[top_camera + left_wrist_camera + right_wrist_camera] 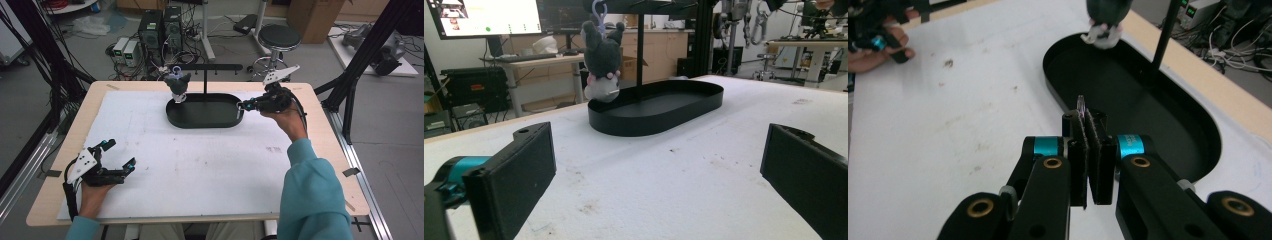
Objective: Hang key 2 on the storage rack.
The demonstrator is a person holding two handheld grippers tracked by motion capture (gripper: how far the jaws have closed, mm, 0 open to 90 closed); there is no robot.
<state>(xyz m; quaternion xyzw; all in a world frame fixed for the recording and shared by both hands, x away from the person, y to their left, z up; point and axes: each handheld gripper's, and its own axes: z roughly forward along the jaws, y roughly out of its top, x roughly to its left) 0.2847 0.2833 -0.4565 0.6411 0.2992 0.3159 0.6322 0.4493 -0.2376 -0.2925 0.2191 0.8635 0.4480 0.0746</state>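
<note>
A cluttered lab floor with computer cases, cables and a round stool lies behind a pale wooden worktop (60,200) covered by a white foam mat (200,165).

Nearest, at the lower left of the high view, the left tool (120,154) rests on the mat with its jaws wide apart and nothing between them. Its own camera looks across bare mat toward the tray.

Farther up, right of centre, the right tool (243,105) hangs over the right end of the black oval metal tray (200,120). Its pads are pressed together, and in the right gripper view a pale-violet sliver (1080,104), thin and translucent, pokes out above them. It appears pinched there, though what it belongs to is too small to tell.

Beyond, a black T-shaped stand rises from the tray, and a dark grey plush toy with a pale face (177,85) hangs by a violet loop from the left part of its crossbar (205,66).

The step in hand looks like carrying the pinched piece to that stand. To do it well, the grip should stay firm on so thin a piece, the tool should come in clear of the upright post, and the pads should part only once the piece sits securely.
</note>
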